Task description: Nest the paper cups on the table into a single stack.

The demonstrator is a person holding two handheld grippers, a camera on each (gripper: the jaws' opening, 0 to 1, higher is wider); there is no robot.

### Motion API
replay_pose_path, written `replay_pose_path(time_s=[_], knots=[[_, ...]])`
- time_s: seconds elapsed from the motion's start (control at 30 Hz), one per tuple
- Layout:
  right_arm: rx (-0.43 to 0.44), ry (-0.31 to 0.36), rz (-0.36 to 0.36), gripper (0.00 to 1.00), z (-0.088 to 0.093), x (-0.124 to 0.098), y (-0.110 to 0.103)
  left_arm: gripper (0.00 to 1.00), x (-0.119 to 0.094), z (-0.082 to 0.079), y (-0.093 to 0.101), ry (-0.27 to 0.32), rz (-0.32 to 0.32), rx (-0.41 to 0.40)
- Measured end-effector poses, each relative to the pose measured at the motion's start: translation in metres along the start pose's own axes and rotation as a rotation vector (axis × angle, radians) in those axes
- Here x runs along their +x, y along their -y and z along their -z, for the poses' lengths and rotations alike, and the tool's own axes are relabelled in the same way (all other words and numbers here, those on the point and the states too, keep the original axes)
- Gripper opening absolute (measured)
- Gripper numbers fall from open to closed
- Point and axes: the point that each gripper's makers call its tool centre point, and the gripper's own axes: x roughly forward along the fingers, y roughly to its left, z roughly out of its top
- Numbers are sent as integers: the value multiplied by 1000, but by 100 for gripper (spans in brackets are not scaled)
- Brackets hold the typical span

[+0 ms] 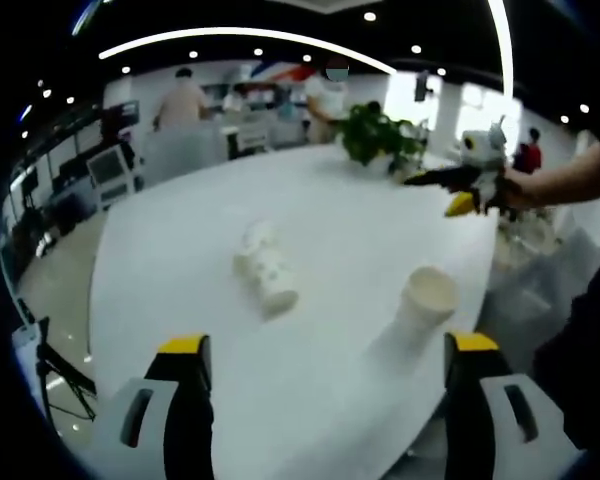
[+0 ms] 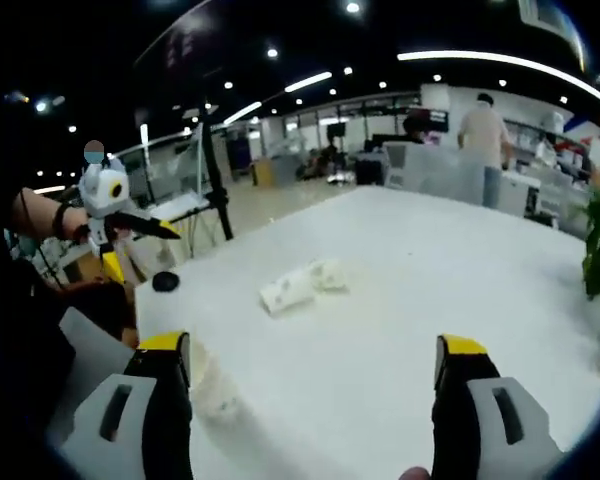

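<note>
Cups on white tabletop (image 1: 310,210): lying stack of cups (image 1: 265,268) near the middle, single upright cup (image 1: 427,298) near the edge, mouth up. Left gripper (image 1: 325,350) with fingers spread wide, holding nothing, well back from both. Right gripper (image 2: 315,350) likewise wide open and empty, hovering above the surface; same lying stack (image 2: 302,284) ahead of it, upright cup (image 2: 212,385) just beside its left finger, blurred.

Judged step: approach and first grasp, nothing nested yet. Best done by closing gently across a cup wall (paper crushes easily), squarely across the round body, not on the rim. For the lying stack, worth standing it up first, or steadying it with one gripper while the other feeds the single cup in mouth to base.

Lying stack's long axis flat along the tabletop, running diagonally in the left gripper view; open end toward the lower right there, apparently.
</note>
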Motion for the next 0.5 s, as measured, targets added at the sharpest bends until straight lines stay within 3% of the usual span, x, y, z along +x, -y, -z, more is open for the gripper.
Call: replay_pose_path(time_s=[0.4,0.5], knots=[[18,30,-42,93,-29,53,28,95,1,3,-4,-11,-25,-29],[26,32,-55,87,-32,66,34,95,4,1,-5,-6,-34,-40]])
